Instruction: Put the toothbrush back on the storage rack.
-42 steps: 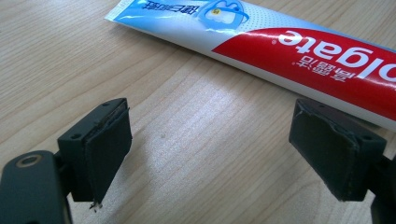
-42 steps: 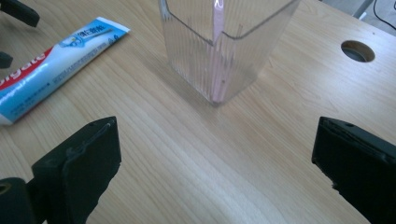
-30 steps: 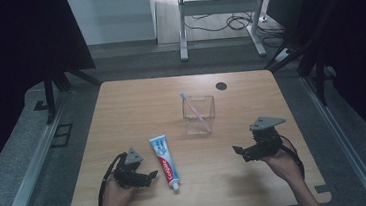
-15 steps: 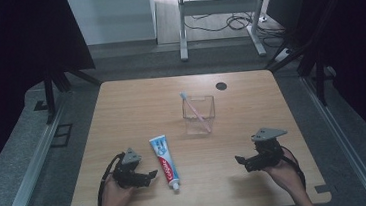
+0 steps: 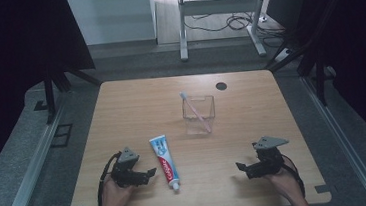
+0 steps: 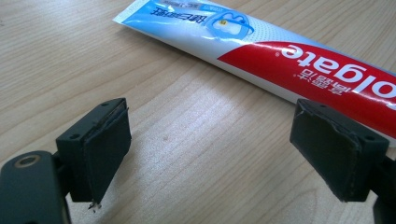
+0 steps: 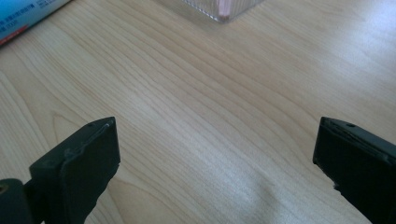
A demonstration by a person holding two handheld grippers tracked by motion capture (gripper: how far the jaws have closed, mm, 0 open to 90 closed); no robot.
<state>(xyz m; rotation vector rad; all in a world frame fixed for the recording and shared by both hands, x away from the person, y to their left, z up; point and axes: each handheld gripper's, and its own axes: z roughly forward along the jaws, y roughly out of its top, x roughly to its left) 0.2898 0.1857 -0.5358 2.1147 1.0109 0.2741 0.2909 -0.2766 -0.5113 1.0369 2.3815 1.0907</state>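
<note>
Box (image 5: 199, 115): clear, mid-table, pink toothbrush (image 5: 194, 107) leaning inside.
Left gripper (image 5: 149, 173): fingers apart, beside toothpaste (image 5: 164, 162).
Right gripper (image 5: 240, 166): fingers apart, empty.

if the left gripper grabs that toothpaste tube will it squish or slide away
The toothpaste tube looks full and rounded, so it would probably dent under the left gripper rather than stay stiff. Its glossy skin may slip a little. It lies flat on the table, so it likely won't roll.
</note>
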